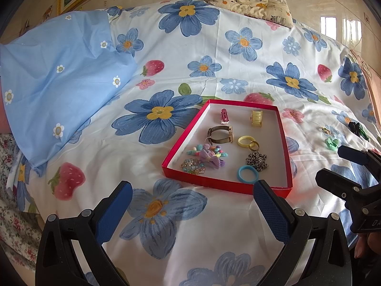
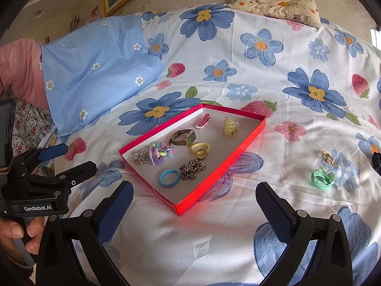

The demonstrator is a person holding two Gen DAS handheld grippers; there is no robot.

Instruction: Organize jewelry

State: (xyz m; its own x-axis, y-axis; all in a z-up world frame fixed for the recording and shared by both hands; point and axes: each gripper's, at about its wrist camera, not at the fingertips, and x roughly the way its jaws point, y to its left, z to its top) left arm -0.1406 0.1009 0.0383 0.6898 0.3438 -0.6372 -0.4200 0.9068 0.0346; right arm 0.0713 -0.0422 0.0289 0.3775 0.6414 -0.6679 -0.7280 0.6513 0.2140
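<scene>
A shallow red box (image 1: 177, 143) (image 2: 240, 157) lies on the flowered bedsheet. It holds a watch (image 2: 184, 137), a yellow claw clip (image 2: 229, 126), a pink clip (image 2: 204, 121), rings, a chain (image 2: 191, 168), a blue band (image 2: 169, 178) and bead pieces. Loose on the sheet to the right lie a green hair tie (image 2: 321, 178) (image 1: 331, 143), a small gold ring piece (image 2: 328, 157) (image 1: 325, 130) and a black item (image 1: 356, 127). My left gripper (image 1: 193, 202) is open before the box. My right gripper (image 2: 194, 205) is open and empty too.
A light blue pillow (image 1: 59, 81) lies at the left, a panda-print cushion (image 1: 252, 2) at the far edge. The other gripper shows at each view's side, with a hand (image 2: 16, 233) on the left one's handle. A pink sleeve (image 2: 19, 66) is at far left.
</scene>
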